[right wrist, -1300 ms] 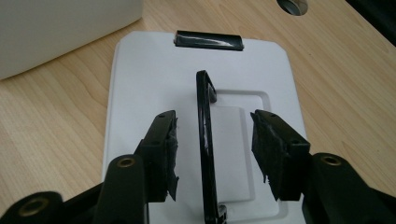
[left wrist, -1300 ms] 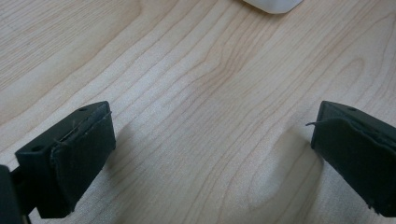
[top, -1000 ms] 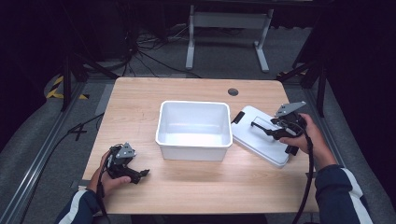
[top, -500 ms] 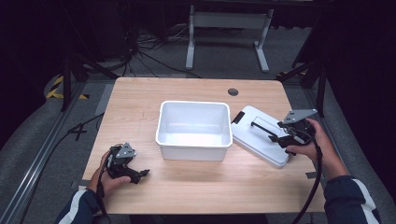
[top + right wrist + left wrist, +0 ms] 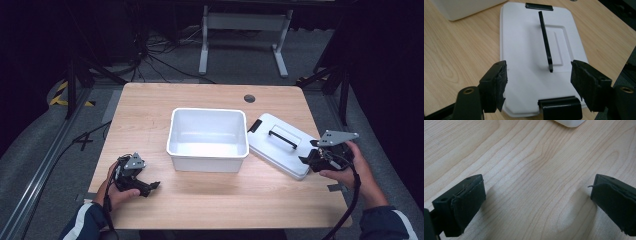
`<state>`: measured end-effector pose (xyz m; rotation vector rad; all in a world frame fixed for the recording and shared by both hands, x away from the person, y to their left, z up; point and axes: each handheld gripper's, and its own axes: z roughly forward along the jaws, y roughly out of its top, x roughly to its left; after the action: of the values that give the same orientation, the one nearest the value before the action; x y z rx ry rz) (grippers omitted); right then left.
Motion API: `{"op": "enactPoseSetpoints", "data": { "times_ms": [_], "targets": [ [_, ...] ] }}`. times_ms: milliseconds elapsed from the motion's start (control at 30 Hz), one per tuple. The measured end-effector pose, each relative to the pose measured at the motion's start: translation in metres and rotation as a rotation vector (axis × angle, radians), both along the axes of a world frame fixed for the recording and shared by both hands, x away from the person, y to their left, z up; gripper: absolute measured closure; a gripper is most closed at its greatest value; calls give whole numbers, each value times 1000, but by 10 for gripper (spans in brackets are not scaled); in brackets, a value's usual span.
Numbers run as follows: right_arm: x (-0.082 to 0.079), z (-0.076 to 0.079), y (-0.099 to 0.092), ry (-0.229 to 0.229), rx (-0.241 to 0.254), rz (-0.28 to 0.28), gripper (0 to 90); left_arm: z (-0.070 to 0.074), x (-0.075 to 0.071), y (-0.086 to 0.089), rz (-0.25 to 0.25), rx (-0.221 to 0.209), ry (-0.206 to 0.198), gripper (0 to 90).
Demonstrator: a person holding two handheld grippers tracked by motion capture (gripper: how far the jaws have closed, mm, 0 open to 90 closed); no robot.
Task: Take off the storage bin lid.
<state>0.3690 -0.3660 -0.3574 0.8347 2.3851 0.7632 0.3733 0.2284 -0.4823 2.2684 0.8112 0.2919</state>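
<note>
At the right edge of the bench (image 5: pixel 150 100), the white lid (image 5: pixel 280 145) lies flat beside the white bin (image 5: pixel 207 137), one corner near the bin's wall. Its near end is partly covered in the high view by the right tongs (image 5: pixel 306 161), so I cannot tell there whether the tips touch it. From the right gripper view the lid's near rim is cut off by the frame, and its black handle (image 5: pixel 545 41) runs away from the camera between two black clips. The right tongs (image 5: pixel 537 80) have just been opening; their jaws stand wide on either side of the lid's near end, gripping nothing. The right hand (image 5: pixel 350 167) holds them low and roughly level, pointing toward the bin. The left tongs (image 5: pixel 536 202) are spread wide over bare wood, empty, the left hand (image 5: pixel 117 187) resting at the near left of the bench.
</note>
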Motion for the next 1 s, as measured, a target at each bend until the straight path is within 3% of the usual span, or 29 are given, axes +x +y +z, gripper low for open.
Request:
{"op": "enactPoseSetpoints", "data": {
  "times_ms": [167,567,767,867,1000],
  "targets": [
    [-12,-13,-7,-1,22,-5,289,0,0,0,1,0,0,2],
    [-39,-44,-17,-13,55,48,282,0,0,0,0,0,0,2],
    [-46,-59,-18,-11,51,30,280,0,0,0,0,0,0,2],
    [-50,-68,-21,16,70,20,278,0,0,0,0,0,0,2],
    [-54,-80,-24,2,77,-9,262,0,0,0,1,0,0,2]
  ]
}}
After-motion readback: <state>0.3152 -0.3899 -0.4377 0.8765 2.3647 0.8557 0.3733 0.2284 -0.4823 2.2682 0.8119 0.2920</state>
